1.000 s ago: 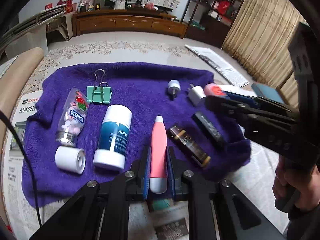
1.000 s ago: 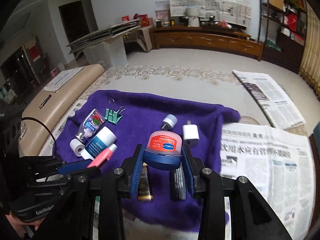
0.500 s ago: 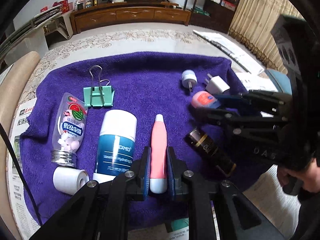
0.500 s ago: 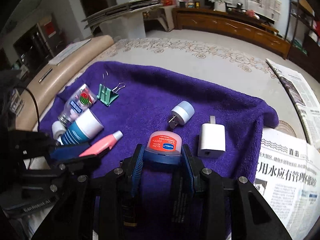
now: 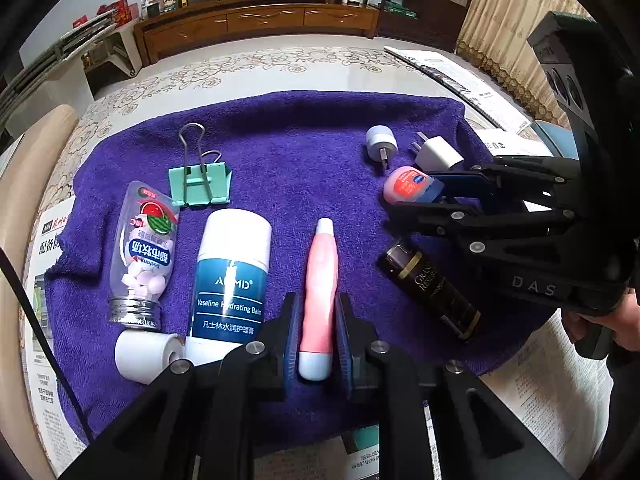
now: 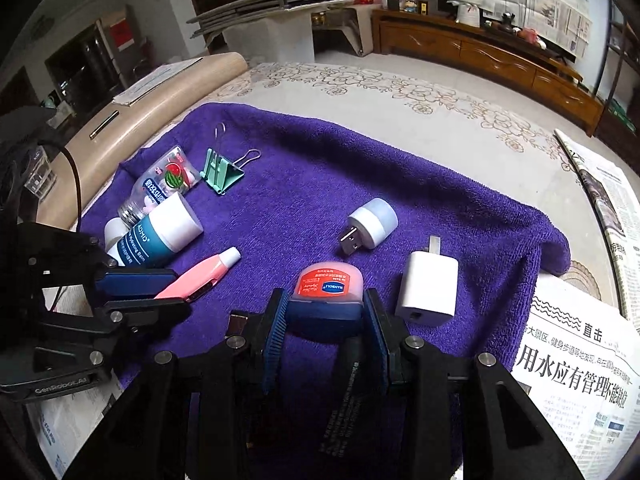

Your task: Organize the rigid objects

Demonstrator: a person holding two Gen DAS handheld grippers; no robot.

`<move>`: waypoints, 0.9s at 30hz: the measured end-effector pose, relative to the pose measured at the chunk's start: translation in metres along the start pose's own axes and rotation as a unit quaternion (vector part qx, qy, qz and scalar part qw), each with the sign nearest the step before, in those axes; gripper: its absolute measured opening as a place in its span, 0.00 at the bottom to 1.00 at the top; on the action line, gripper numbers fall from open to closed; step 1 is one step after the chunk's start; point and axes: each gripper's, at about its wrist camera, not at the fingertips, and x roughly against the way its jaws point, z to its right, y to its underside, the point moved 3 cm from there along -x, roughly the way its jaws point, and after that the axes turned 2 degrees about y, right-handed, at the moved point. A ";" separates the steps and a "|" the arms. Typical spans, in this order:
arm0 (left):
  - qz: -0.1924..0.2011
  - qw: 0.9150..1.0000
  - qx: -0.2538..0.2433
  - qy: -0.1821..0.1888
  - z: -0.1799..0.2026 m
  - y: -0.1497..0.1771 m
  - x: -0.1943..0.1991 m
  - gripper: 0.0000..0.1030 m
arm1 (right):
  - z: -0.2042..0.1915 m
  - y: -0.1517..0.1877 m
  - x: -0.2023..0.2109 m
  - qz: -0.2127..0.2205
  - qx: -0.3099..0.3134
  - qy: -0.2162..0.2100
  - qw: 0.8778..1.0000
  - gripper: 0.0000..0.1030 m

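Observation:
My left gripper (image 5: 318, 316) is shut on a pink tube (image 5: 320, 292) low over the purple towel (image 5: 288, 152); the tube also shows in the right wrist view (image 6: 200, 276). My right gripper (image 6: 326, 312) is shut on a small red-lidded balm jar (image 6: 328, 286), held just above the towel beside a white charger (image 6: 428, 288). The jar also shows in the left wrist view (image 5: 408, 186). On the towel lie a blue-white Vaseline balm tube (image 5: 230, 276), a candy bottle (image 5: 144, 252), a green binder clip (image 5: 200, 180), a USB night light (image 5: 382, 144) and a dark bottle (image 5: 434, 292).
A white cap (image 5: 144, 354) lies at the towel's near left corner. Newspapers (image 6: 576, 364) lie around the towel. A beige rolled mat (image 6: 140, 120) runs along the left. A wooden cabinet (image 5: 256, 24) stands at the far wall.
Both grippers have come down and forward over the towel with their objects held. The jar now sits lower, next to the white charger.

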 end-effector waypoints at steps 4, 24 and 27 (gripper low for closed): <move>0.000 1.000 0.006 0.006 0.000 -0.001 -0.001 0.22 | -0.003 -0.004 -0.002 -0.006 -0.005 0.001 1.000 0.37; 0.029 0.999 0.024 0.013 0.010 0.032 0.049 1.00 | -0.005 0.019 0.065 0.025 -0.060 0.001 0.998 0.82; 0.052 0.998 0.045 0.011 0.010 0.048 0.075 1.00 | -0.011 0.037 0.093 0.033 -0.094 0.011 0.995 1.00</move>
